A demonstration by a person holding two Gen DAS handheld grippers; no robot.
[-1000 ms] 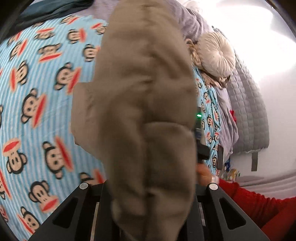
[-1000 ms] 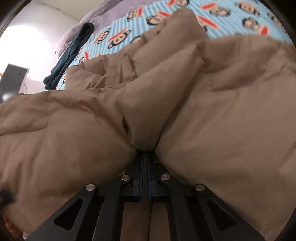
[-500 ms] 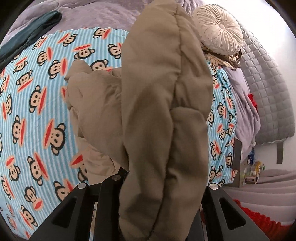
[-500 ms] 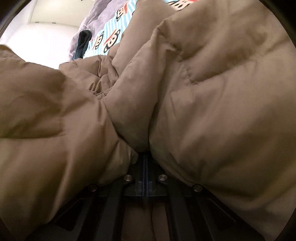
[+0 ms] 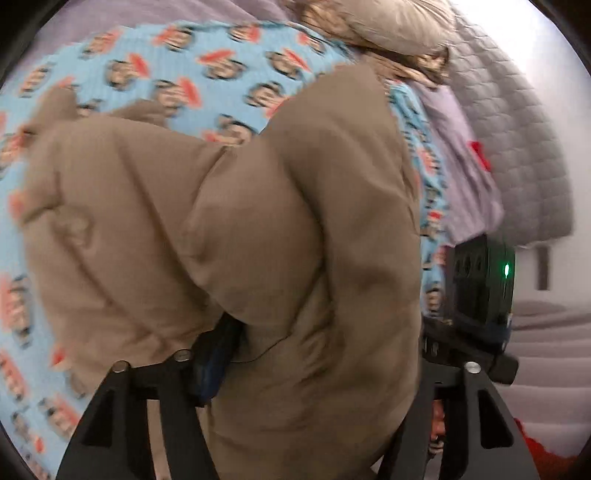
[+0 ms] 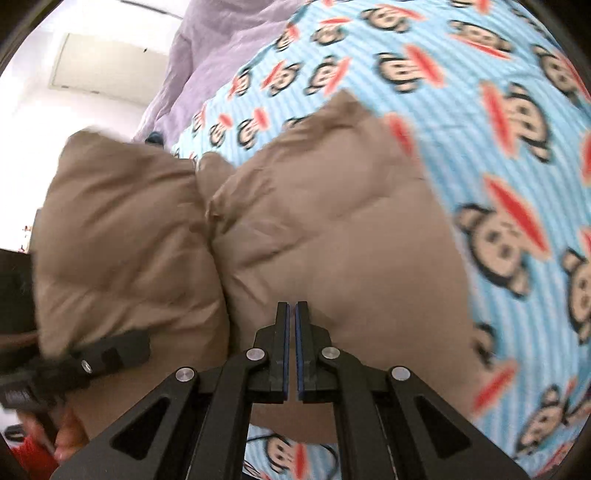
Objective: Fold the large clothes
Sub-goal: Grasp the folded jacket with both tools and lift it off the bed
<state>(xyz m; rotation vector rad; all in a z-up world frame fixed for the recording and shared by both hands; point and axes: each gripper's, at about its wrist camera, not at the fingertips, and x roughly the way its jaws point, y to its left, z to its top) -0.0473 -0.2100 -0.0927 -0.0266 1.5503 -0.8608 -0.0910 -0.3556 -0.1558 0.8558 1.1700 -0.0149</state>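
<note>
A tan puffy padded garment (image 5: 229, 236) lies bunched on a blue striped monkey-print sheet (image 5: 207, 62). In the left wrist view it bulges over my left gripper (image 5: 280, 354); one blue-padded finger (image 5: 214, 362) shows at its left, the other is hidden under the cloth. In the right wrist view the garment (image 6: 332, 251) lies folded in two lobes on the sheet (image 6: 509, 155). My right gripper (image 6: 291, 314) is shut with nothing between its pads, just over the cloth. The other gripper (image 6: 99, 358) shows at the left lobe.
A cream round cushion (image 5: 388, 26) and a grey quilted cover (image 5: 517, 147) lie at the far right of the bed. A lilac sheet (image 6: 214, 55) lies beyond the monkey print. The person's red sleeve (image 6: 29, 458) is at the lower left.
The garment has dropped from hanging upright to lying bunched on the sheet. My right gripper has let go of the cloth and pulled back, its pads now bare.
</note>
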